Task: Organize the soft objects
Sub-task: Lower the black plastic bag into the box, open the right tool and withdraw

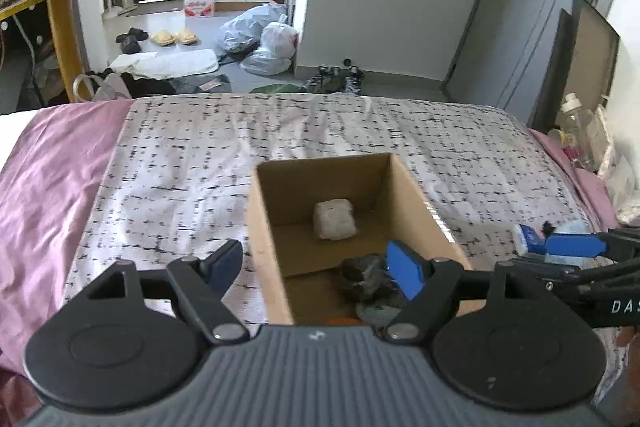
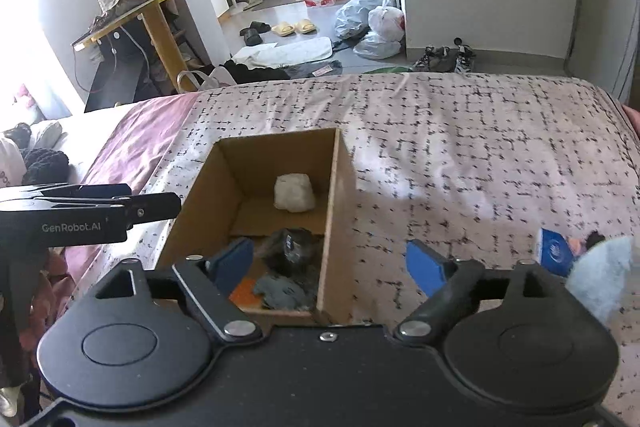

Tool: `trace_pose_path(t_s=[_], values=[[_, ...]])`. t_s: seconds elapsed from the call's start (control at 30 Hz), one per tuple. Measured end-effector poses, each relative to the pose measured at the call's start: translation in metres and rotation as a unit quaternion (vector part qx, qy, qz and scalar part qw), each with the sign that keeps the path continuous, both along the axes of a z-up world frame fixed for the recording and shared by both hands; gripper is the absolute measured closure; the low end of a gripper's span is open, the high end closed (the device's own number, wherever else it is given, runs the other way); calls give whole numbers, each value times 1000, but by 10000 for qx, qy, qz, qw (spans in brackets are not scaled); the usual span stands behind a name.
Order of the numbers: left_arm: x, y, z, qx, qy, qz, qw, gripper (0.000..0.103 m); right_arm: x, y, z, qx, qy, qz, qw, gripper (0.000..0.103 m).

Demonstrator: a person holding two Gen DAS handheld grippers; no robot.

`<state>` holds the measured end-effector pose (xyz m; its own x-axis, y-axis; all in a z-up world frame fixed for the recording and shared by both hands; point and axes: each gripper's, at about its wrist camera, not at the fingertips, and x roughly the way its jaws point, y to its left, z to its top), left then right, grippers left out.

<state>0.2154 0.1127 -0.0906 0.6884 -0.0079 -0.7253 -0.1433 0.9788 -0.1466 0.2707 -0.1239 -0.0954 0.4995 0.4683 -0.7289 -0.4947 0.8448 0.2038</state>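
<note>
Cardboard box (image 2: 340, 195) sits mid-bed; bare patterned bedspread (image 2: 460, 155) from 12 to 3 o'clock. Inside: dark cloth bundle (image 2: 290, 251) near, white bundle (image 2: 294, 191) far. Only right view shows orange item (image 2: 242, 293). Left gripper (image 1: 316, 269) and right gripper (image 2: 332, 261) both spread wide, empty.

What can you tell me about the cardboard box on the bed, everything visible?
The cardboard box is plain brown corrugated card, open-topped, standing upright on the patterned bedspread. Inside, a white wrapped bundle sits against the far wall, a dark crumpled item in the middle, and a grey cloth over something orange nearest the cameras. Both the left gripper and the right gripper hover open at its near edge, empty.
</note>
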Motion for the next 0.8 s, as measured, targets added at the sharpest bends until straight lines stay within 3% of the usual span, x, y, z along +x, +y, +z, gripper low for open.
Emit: trace_pose_path(t_s=[0.13, 0.33, 0.5, 0.6, 0.67, 0.8], values=[[1, -17, 6, -90, 152, -241, 9996, 24, -2, -23, 5, 74, -76, -136, 9999, 6], [-7, -54, 23, 285, 180, -673, 9972, 24, -6, -52, 11, 136, 6, -132, 9998, 0], [-15, -80, 34, 367, 197, -1044, 9937, 24, -12, -73, 15, 125, -10, -45, 9999, 0], [-17, -91, 36, 395, 156, -1146, 9925, 17, -15, -88, 17, 264, -3, -41, 9996, 0], [-16, -96, 38, 401, 176, -1149, 9924, 7, -17, -98, 18, 327, -13, -48, 9995, 0], [-13, -106, 38, 246, 296, -1162, 9925, 3, -20, -116, 20, 350, -81, -131, 9993, 0]])
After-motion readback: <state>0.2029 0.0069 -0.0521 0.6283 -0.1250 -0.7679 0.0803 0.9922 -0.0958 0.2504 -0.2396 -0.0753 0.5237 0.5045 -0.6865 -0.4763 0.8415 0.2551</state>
